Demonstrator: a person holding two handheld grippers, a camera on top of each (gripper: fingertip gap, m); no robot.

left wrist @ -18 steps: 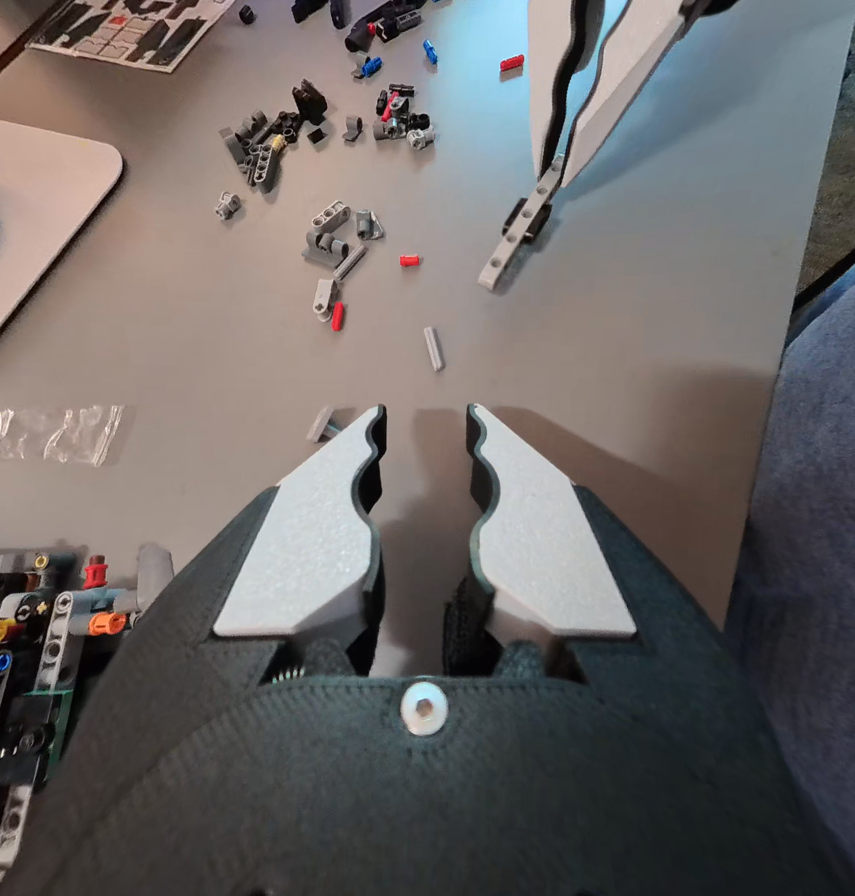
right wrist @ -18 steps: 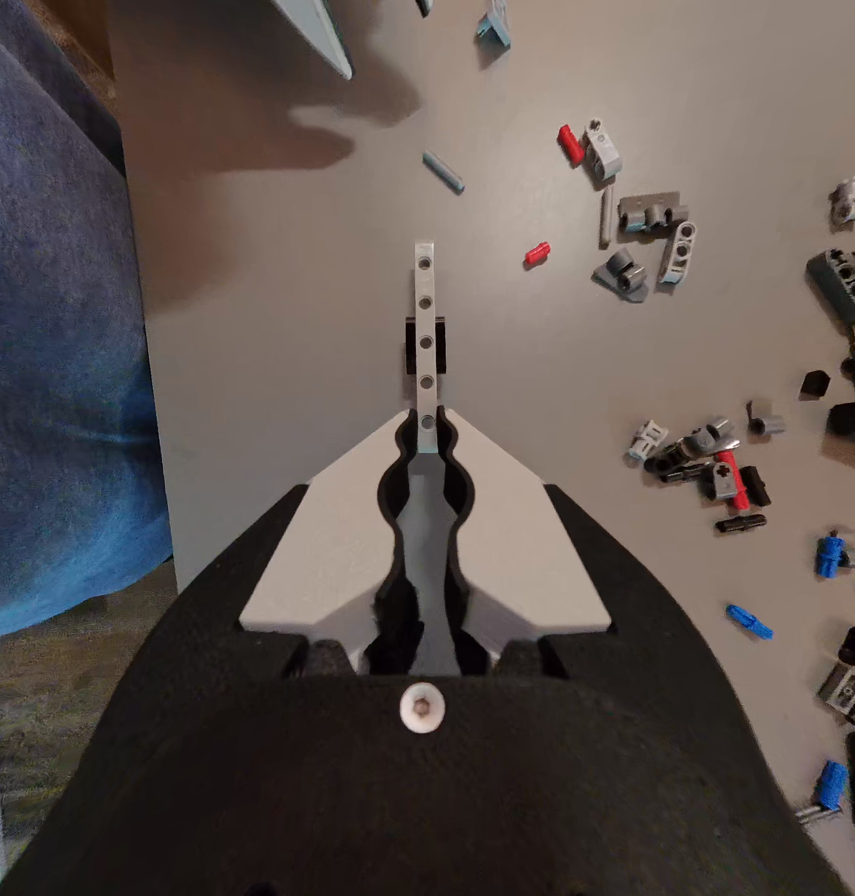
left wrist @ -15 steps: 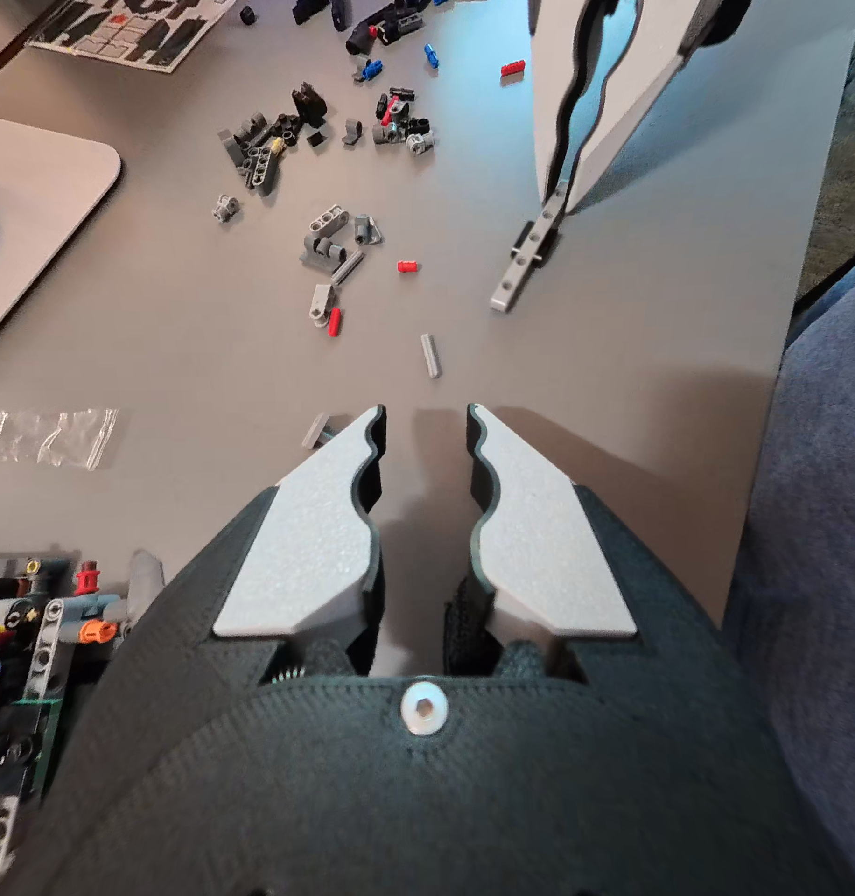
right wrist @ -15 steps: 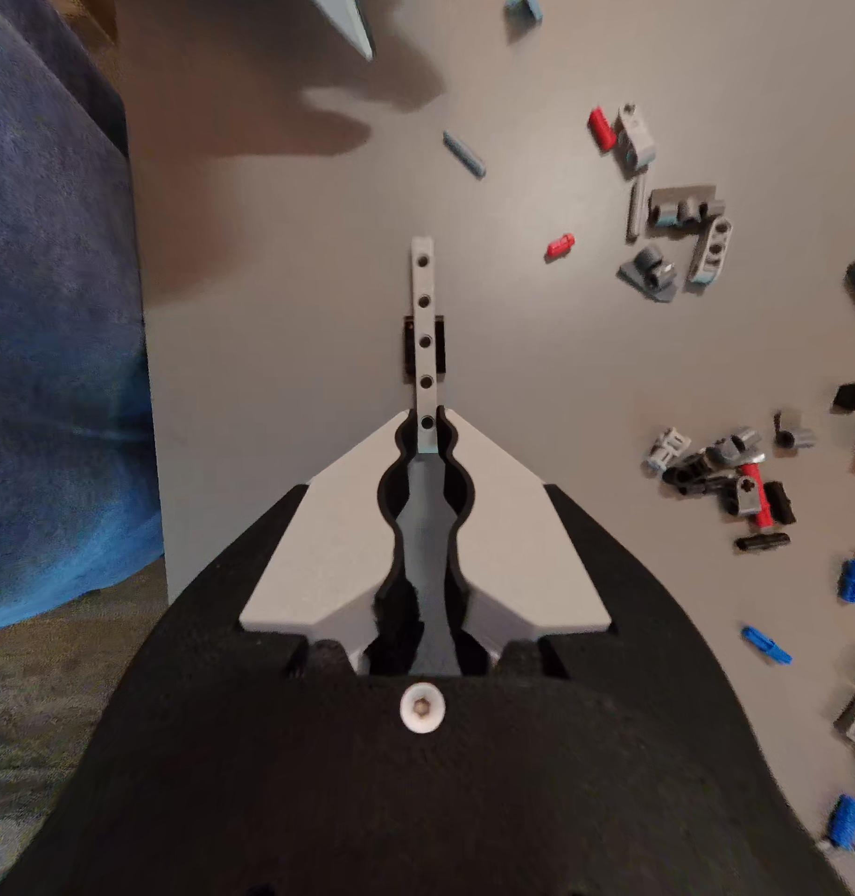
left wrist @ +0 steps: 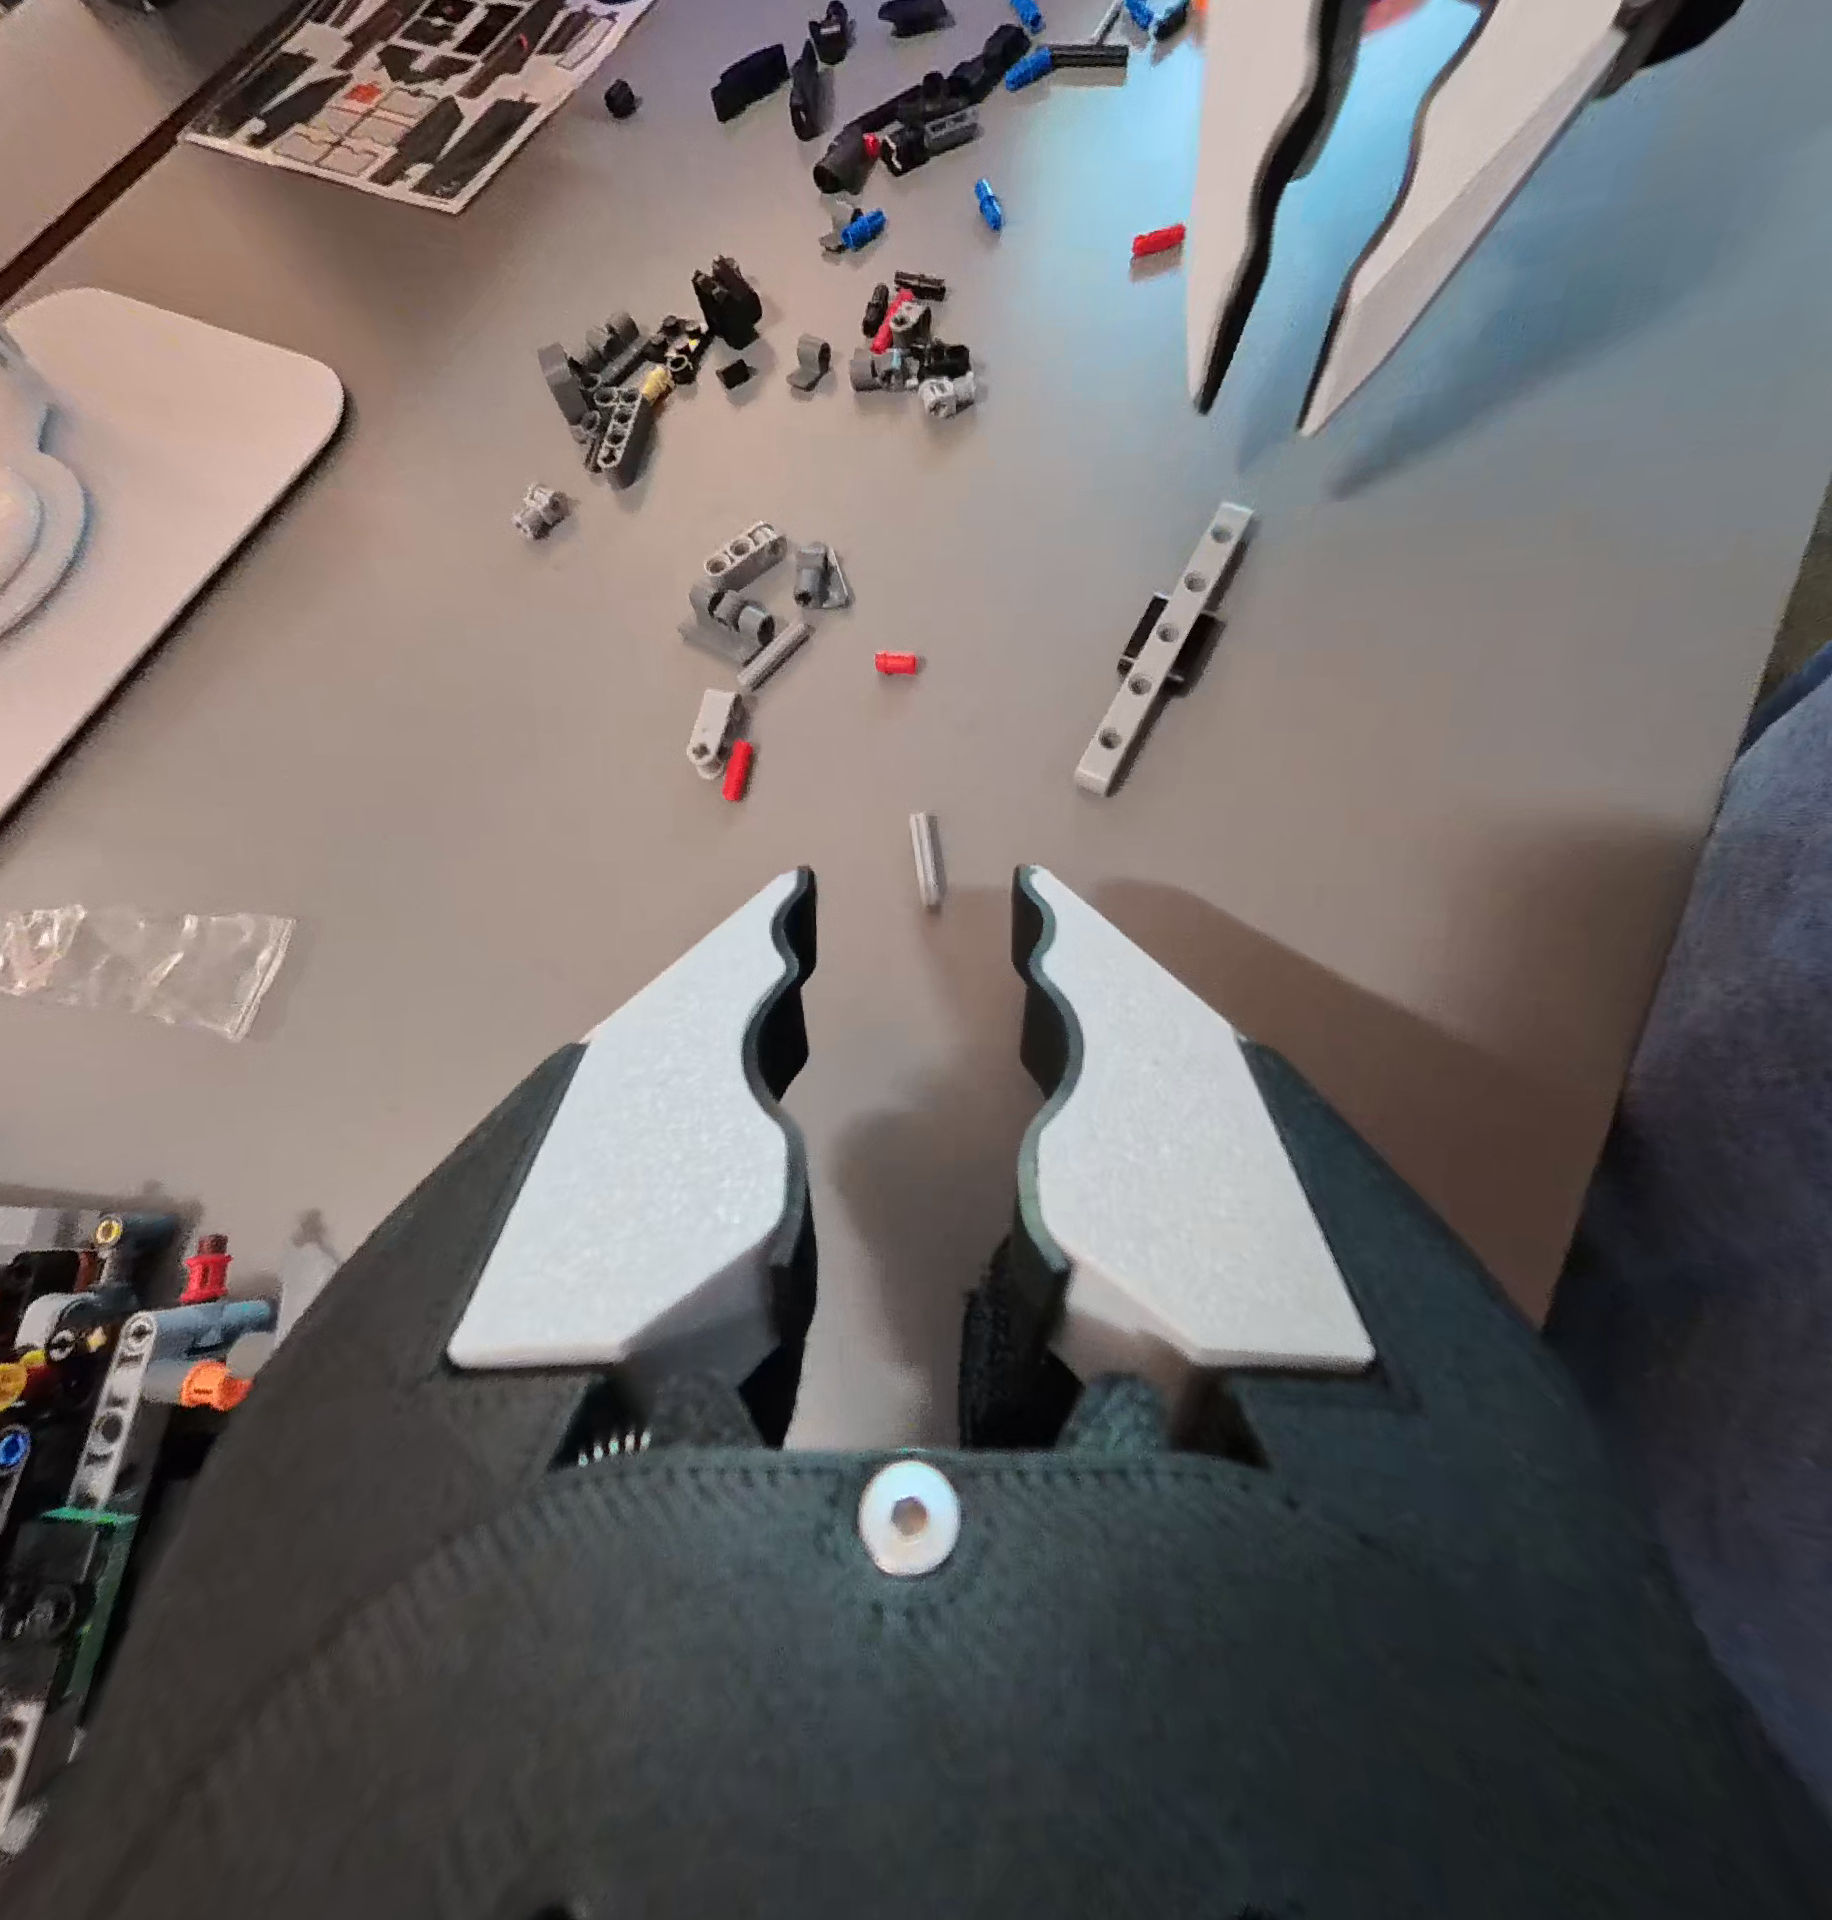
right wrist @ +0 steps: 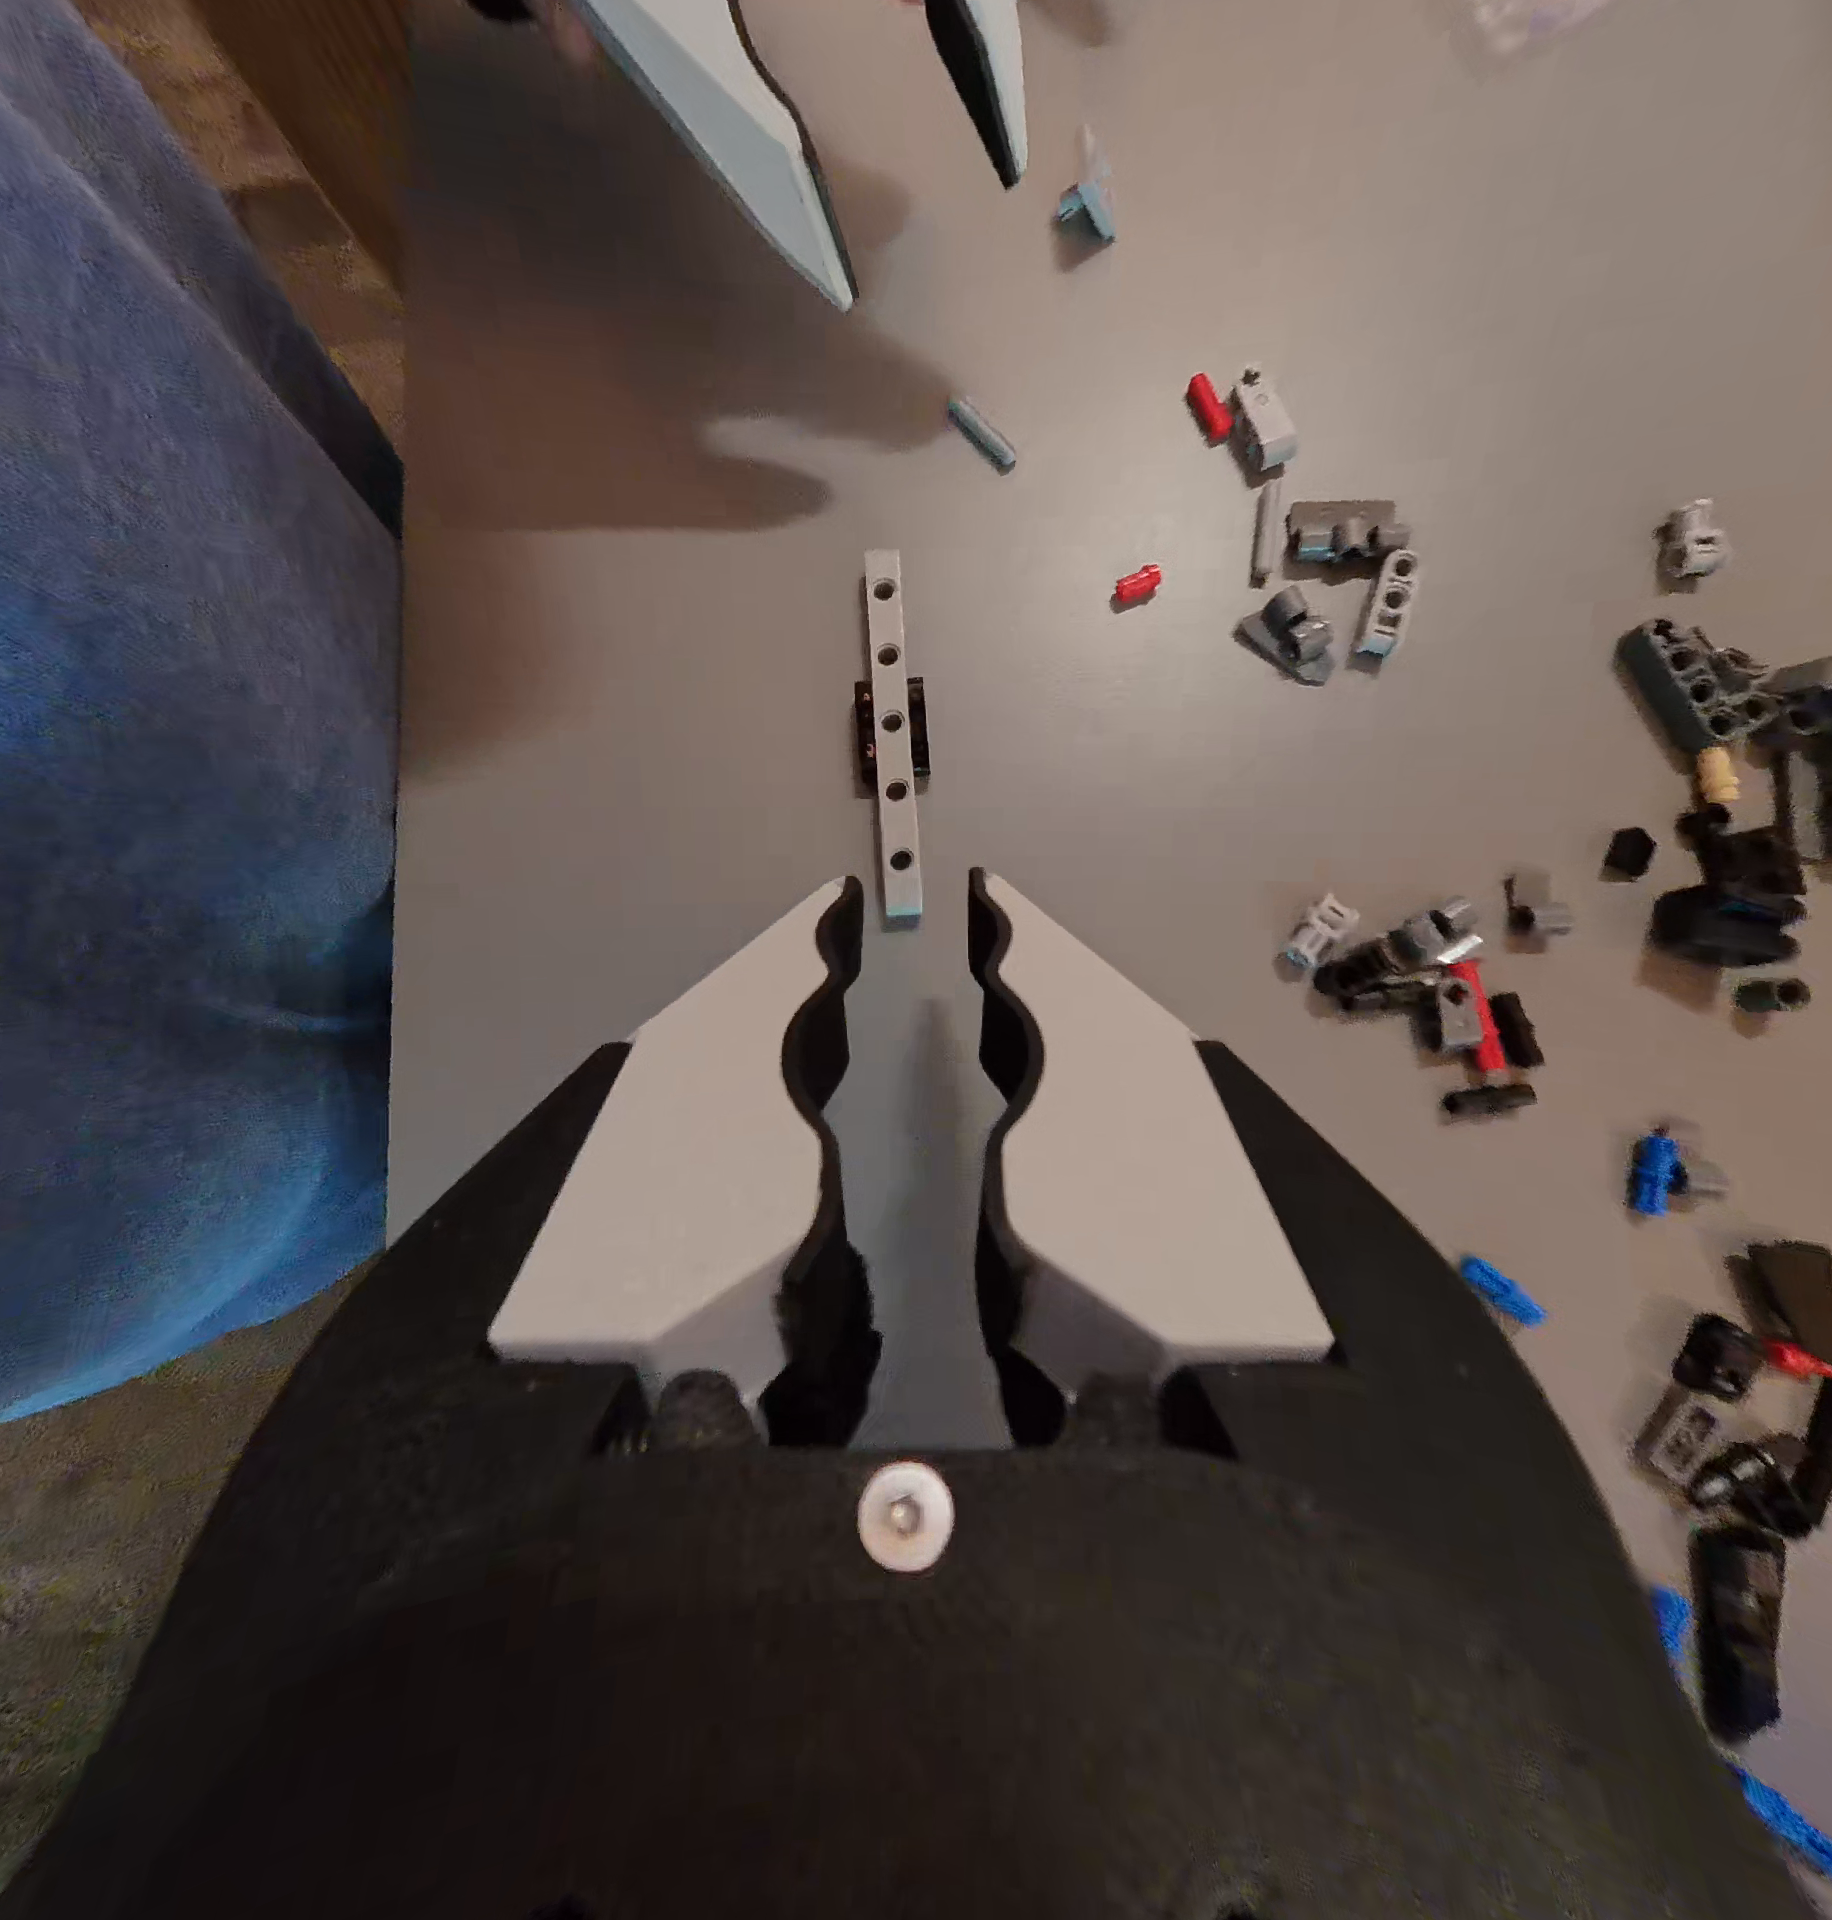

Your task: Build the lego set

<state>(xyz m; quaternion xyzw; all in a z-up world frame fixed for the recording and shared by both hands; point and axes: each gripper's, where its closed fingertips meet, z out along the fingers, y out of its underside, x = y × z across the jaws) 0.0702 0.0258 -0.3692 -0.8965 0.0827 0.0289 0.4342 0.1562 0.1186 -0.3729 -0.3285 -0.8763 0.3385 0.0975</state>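
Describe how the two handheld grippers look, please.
The left gripper and the right gripper match: each has a textured black body, two pale grey wedge-shaped fingers with wavy black inner edges, and one silver screw at the base. No cables or sleeves show.

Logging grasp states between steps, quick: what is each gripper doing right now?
Left gripper: open, holding nothing; a small grey axle lies on the table ahead.
Right gripper: open, empty; the grey beam lies flat at its tips.

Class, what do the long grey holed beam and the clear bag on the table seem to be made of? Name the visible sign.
Grey beam: likely hard moulded plastic, matte, with crisp edges and clean round holes. Clear bag: seemingly thin plastic film, see-through, with crinkles and shiny glints.
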